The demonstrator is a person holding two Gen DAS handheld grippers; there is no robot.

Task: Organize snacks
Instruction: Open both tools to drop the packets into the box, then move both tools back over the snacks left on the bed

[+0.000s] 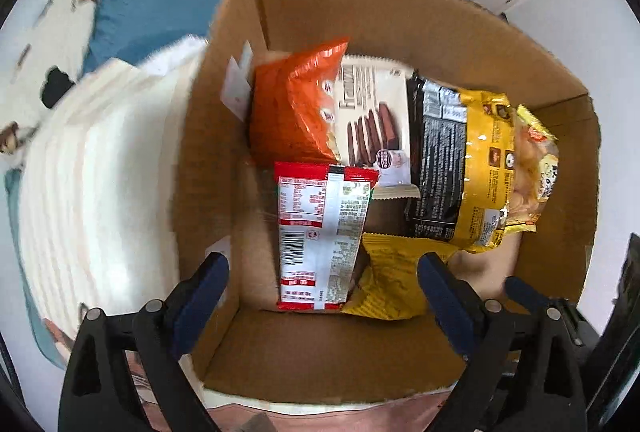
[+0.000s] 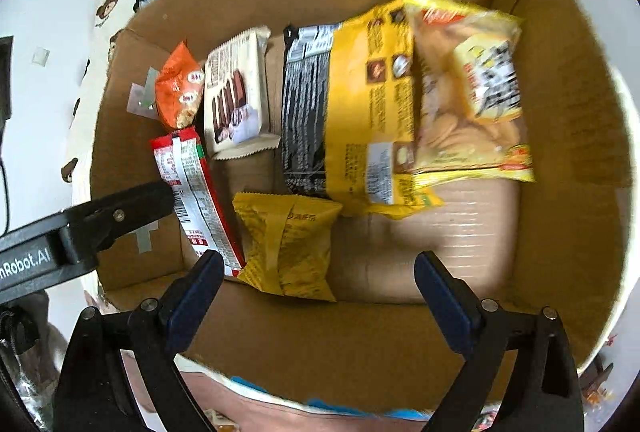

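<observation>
Both claws, left and right, gape wide, empty.

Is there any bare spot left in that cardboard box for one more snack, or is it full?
There is bare floor in the cardboard box, bordered by the small yellow packet, the big yellow-and-black bag and the biscuit bag. A smaller gap lies below the chocolate biscuit pack. The side with the orange bag and red-and-white packet is crowded.

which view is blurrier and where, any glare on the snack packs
Right wrist view: motion smear on the biscuit bag and cardboard box rim. Left wrist view: packs sharper, white bedding smeared, glare on the orange pack. Both bend straight edges.
</observation>
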